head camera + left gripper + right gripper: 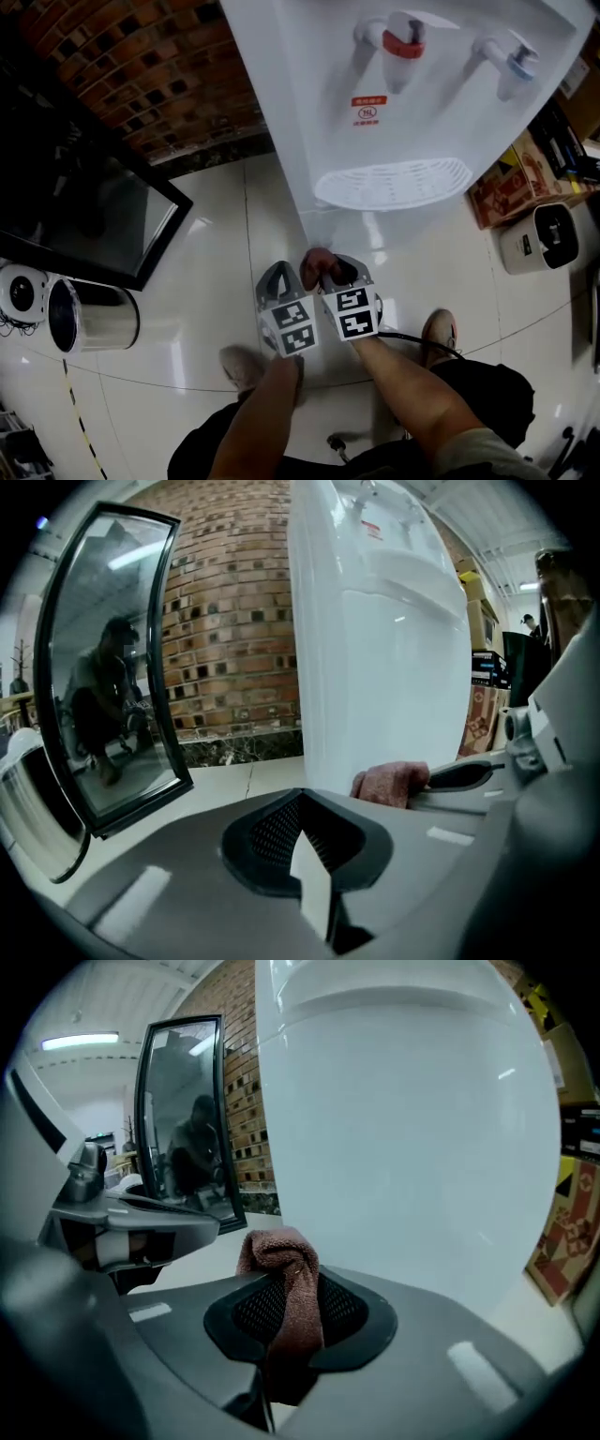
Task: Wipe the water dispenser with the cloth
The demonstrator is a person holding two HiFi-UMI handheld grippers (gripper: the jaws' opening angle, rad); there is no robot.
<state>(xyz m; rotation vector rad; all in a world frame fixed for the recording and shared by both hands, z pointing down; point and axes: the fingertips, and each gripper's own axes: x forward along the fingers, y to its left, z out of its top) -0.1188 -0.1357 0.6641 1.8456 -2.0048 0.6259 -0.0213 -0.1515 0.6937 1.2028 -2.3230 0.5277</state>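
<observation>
Cloth [279,1252] is clamped in the right claw [286,1321], bunched beyond it.

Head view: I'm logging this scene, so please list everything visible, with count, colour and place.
dispenser: 1, white, top centre
red tap: 1, on dispenser
blue tap: 1, on dispenser
cloth: 1, reddish-brown, in right gripper's jaws
mirror: 1, black frame, left
brick wall: 1, red-brown, top left
canister: 1, silver, lower left
box: 1, brown, right
appliance: 1, white, right edge
floor: white tiles
shoes: 2, pale, bottom
left gripper: grey, shut, empty
right gripper: grey, shut on cloth
</observation>
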